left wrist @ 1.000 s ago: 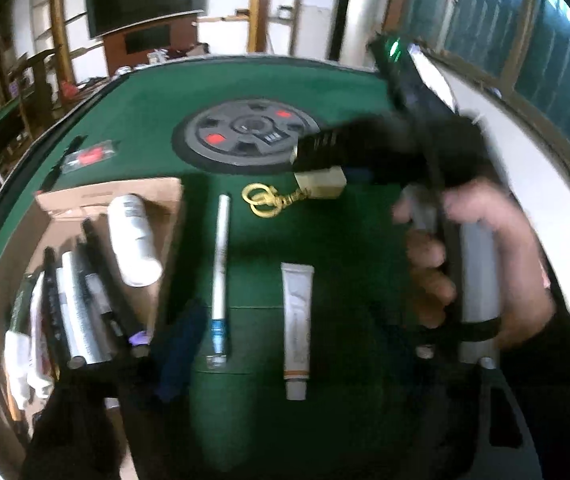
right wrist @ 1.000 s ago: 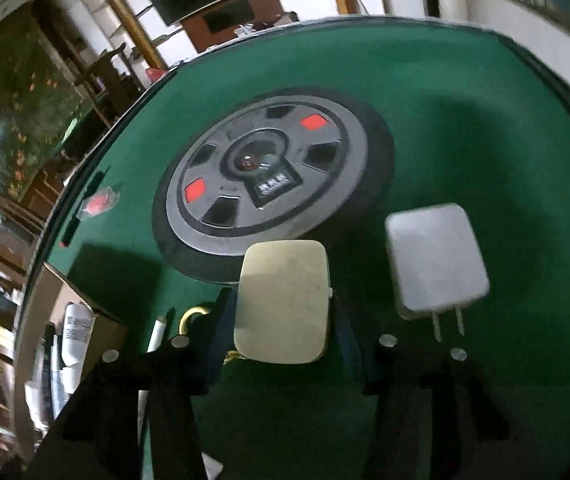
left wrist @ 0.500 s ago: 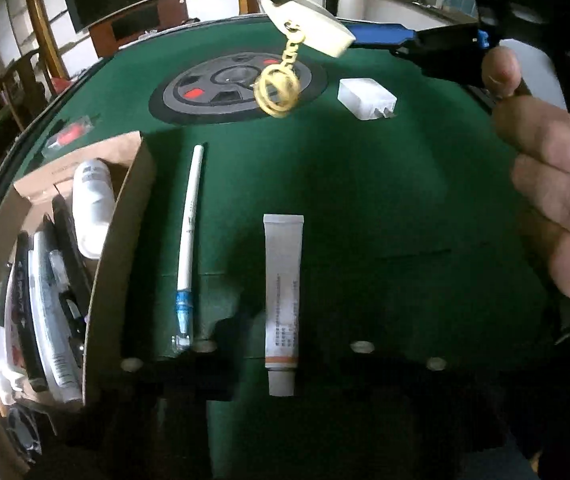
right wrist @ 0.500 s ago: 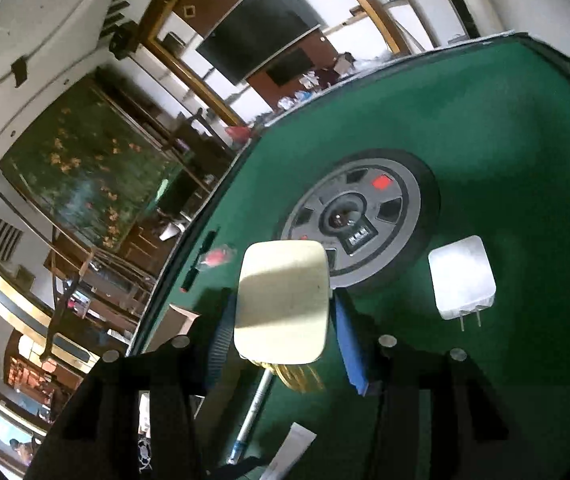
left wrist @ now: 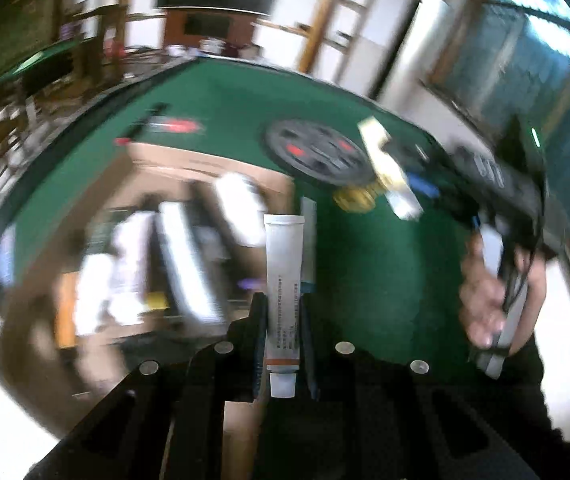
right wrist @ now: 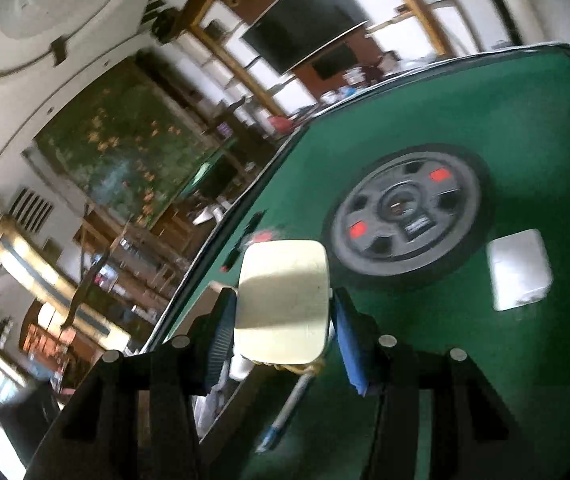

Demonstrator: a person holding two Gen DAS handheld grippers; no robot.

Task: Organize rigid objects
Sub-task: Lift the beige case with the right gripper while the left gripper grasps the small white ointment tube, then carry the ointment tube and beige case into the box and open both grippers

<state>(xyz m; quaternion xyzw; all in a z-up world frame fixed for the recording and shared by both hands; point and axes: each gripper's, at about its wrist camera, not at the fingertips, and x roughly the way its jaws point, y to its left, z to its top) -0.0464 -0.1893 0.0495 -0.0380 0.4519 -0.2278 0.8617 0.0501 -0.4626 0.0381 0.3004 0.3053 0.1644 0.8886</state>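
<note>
Sitting ahead of both tongs is the green table, with the cardboard box just ahead-left of the left gripper, blurry clutter inside. Left jaws have just been closing and are now clamping narrow on the white tube, which is sticking straight out between them, lifted. Right gripper is pinching the cream keyfob, gold ring dangling under it. White charger is lying ahead-right of it; white pen is lying just below.
</note>
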